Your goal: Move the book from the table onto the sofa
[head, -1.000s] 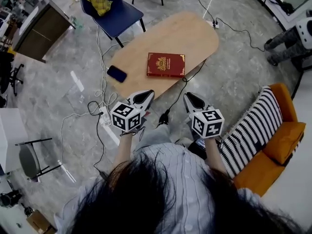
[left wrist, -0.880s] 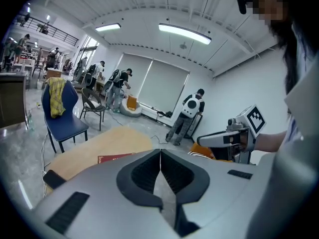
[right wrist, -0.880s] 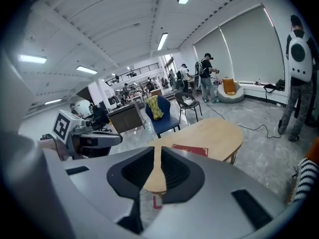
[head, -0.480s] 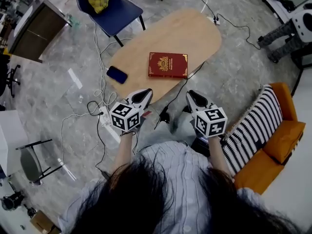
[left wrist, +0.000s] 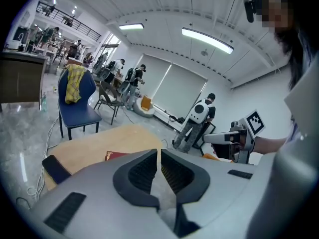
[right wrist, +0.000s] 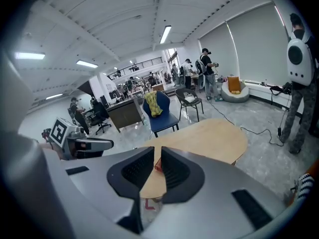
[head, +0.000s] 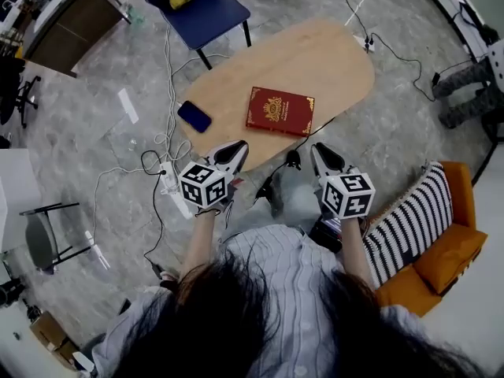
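On the oval pale-wood table (head: pixel 315 61) lies the red gold-ornamented hardcover book (head: pixel 280 111), untouched. We hold our left gripper (head: pixel 235 150) and right gripper (head: pixel 321 153) near the table's front edge, both closed and empty. We judge this the approach: next, jaws must open to grasp the book.

Found no readable words, brands or numbers. Saw only a gold ornament on the cover of the red book (head: pixel 280 111) on the counter (head: pixel 315 53), too small to make out as letters. Noticed black-and-white square patterns on the left cube (head: pixel 203 186) of the left hand-held gripper (head: pixel 235 148) and on the right cube (head: pixel 349 194) of the right hand-held gripper (head: pixel 320 151), with no letters or digits in them.
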